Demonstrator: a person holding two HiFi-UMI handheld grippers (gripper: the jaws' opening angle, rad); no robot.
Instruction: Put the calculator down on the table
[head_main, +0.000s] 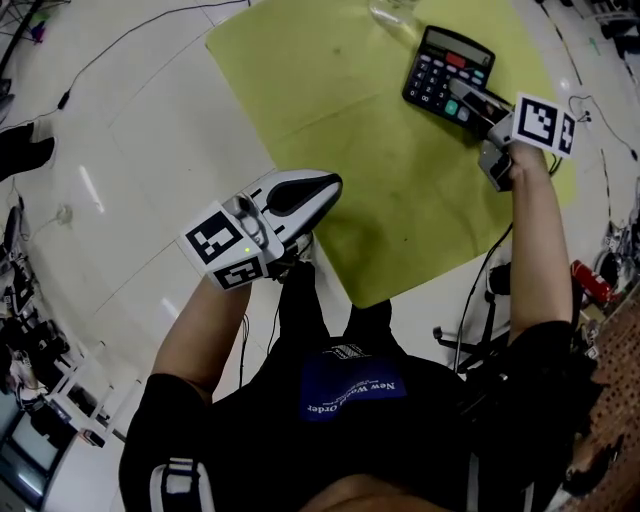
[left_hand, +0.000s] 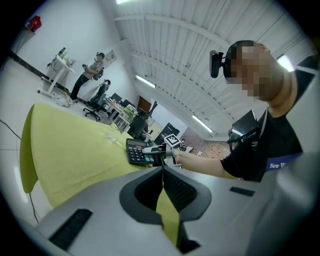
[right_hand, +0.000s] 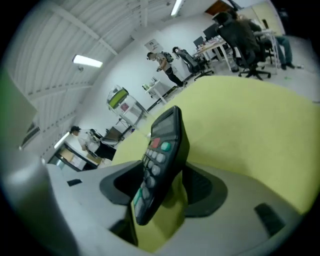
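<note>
The calculator (head_main: 447, 75) rests on the yellow-green worktop (head_main: 340, 120) at one o'clock, between the released jaws of the right hand-held gripper (head_main: 472, 106). The left hand-held gripper (head_main: 325, 187), clenched and empty, sits at eight o'clock from it.

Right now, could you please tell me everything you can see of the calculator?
The calculator is black plastic, with a grey display and rows of keys, one red and one green. It appears to lie keys-up on the yellow-green table, its near end between the parted jaws of the right gripper, which seem not to press it.
</note>
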